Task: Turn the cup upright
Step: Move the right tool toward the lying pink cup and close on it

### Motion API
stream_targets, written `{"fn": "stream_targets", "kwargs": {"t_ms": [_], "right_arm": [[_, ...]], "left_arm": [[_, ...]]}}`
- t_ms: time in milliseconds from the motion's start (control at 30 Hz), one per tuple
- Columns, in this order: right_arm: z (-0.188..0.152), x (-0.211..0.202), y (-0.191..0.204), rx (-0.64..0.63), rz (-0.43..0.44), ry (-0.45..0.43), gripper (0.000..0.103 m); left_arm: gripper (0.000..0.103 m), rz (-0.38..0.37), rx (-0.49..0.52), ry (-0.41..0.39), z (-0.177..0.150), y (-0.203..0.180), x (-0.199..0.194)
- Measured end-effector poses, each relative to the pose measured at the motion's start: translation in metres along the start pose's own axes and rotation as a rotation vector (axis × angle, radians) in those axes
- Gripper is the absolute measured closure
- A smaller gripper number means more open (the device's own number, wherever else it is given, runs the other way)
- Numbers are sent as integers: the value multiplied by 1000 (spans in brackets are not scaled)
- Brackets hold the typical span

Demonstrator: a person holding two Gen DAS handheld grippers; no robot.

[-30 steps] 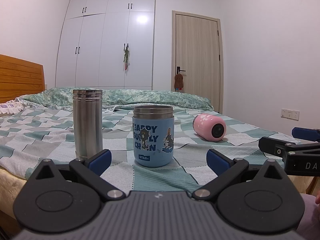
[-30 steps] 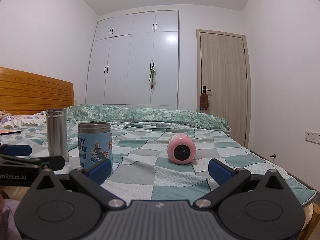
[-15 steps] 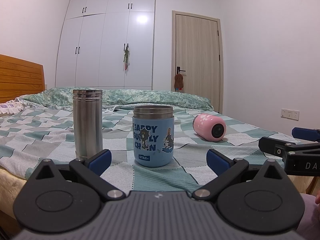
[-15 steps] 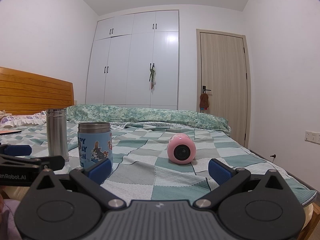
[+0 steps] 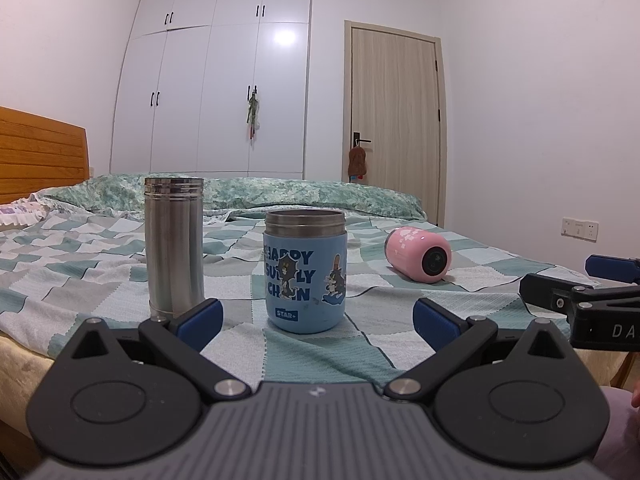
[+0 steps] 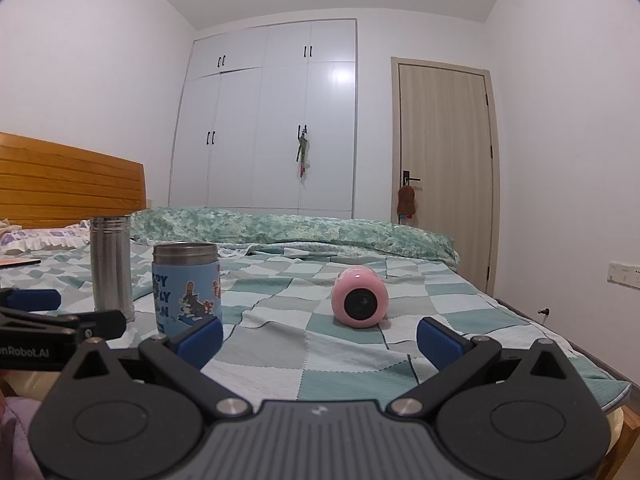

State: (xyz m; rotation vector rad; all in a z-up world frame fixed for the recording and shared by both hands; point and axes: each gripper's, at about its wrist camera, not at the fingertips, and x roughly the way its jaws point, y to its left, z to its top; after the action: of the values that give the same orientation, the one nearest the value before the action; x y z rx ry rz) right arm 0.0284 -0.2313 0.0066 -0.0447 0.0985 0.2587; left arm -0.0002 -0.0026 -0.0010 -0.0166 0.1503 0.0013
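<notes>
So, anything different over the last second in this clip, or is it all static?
Nothing visibly changed. Both tools, left and right, stay open and empty; the pink cup still lies on its side, and the blue cup and steel flask still stand upright.

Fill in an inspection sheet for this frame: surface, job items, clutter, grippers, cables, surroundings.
Surface: bed with a green-and-white checked blanket, wrinkled.
Job's things: small pink cup lies on its side, dark round end toward the right camera, untouched.
Clutter: tall stainless steel flask and blue cartoon-printed jar with a steel rim, both upright, apart, left of the pink cup.
Grippers: left gripper jaws open, empty, facing the blue jar; right gripper jaws open, empty, facing the pink cup, short of it.
Cables: nothing seen.
Surroundings: white wardrobe, closed wooden door, wooden headboard, wall socket.
</notes>
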Motion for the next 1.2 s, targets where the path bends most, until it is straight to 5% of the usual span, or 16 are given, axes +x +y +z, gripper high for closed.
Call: {"fn": "stream_targets", "kwargs": {"t_ms": [233, 633, 1000, 1200], "right_arm": [[2, -3, -4, -2, -15, 3, 0], [34, 13, -61, 15, 7, 78, 0], [66, 75, -134, -7, -20, 161, 0], [78, 131, -164, -19, -29, 234, 0]], "left_arm": [[0, -14, 4, 4, 2, -7, 1], [0, -152, 72, 61, 47, -57, 25], [0, -127, 112, 169, 80, -109, 102], [0, -158, 54, 253, 98, -119, 157]]}}
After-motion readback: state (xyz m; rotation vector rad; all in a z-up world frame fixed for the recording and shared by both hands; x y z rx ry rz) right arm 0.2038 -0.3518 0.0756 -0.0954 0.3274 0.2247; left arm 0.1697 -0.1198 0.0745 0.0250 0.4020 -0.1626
